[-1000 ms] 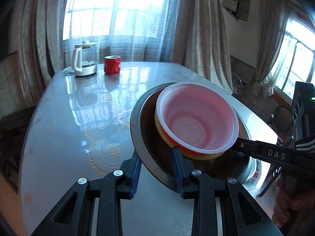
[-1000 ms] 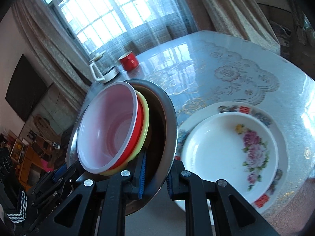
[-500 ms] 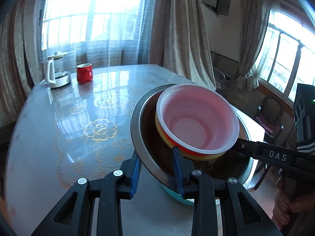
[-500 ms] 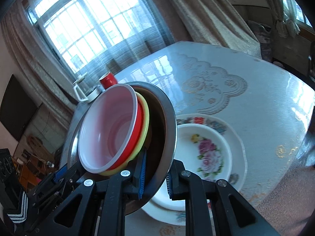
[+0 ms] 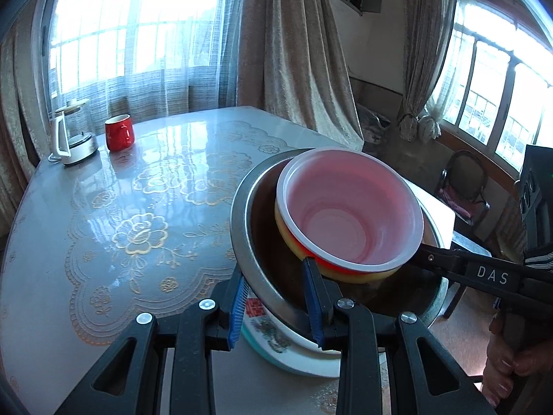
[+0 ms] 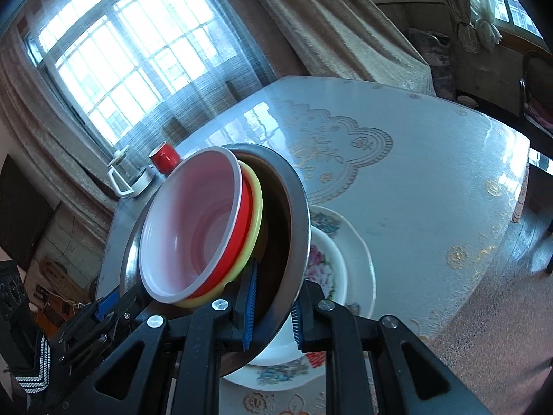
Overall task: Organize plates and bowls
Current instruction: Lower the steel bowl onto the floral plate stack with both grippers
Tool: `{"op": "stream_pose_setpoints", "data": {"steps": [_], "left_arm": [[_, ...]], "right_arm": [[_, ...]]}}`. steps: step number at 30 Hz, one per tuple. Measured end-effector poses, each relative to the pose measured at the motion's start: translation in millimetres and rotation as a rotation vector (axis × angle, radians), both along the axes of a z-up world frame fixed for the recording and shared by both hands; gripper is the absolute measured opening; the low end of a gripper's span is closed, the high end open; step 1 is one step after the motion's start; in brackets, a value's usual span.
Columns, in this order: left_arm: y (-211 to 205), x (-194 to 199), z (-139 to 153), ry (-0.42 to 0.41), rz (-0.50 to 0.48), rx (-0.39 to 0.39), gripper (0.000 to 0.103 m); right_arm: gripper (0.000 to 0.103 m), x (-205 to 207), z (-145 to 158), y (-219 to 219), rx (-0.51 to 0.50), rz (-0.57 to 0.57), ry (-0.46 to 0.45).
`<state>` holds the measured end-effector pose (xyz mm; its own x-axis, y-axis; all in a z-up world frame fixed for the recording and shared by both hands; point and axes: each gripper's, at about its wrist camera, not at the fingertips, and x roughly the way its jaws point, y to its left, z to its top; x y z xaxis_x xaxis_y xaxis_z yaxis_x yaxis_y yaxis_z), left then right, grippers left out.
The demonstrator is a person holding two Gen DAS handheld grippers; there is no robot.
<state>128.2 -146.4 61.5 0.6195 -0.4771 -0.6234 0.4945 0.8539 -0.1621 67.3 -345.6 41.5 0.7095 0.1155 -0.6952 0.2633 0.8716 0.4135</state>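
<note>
Both grippers clamp the rim of a steel basin from opposite sides and hold it above the table. My left gripper is shut on its near rim; my right gripper is shut on the other rim. Inside the basin sit nested bowls: white, red and yellow. Under the basin lie a floral plate and a white floral bowl on it.
The glass-topped table has a lace pattern. A red mug and a white kettle stand at its far end. A chair stands beyond the table's edge.
Both grippers carried the basin with its bowls across to above the floral plate and bowl, which now lie largely hidden beneath it. The grips have not changed.
</note>
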Motion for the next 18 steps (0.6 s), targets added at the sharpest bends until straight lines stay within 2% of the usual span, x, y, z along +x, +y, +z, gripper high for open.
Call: {"op": "stream_pose_setpoints", "data": {"steps": [18], "left_arm": [[-22.7,2.4,-20.8,0.039,-0.022,0.034,0.032]], "right_arm": [[0.018,-3.8,-21.4,-17.3,0.031,-0.044,0.057]]}}
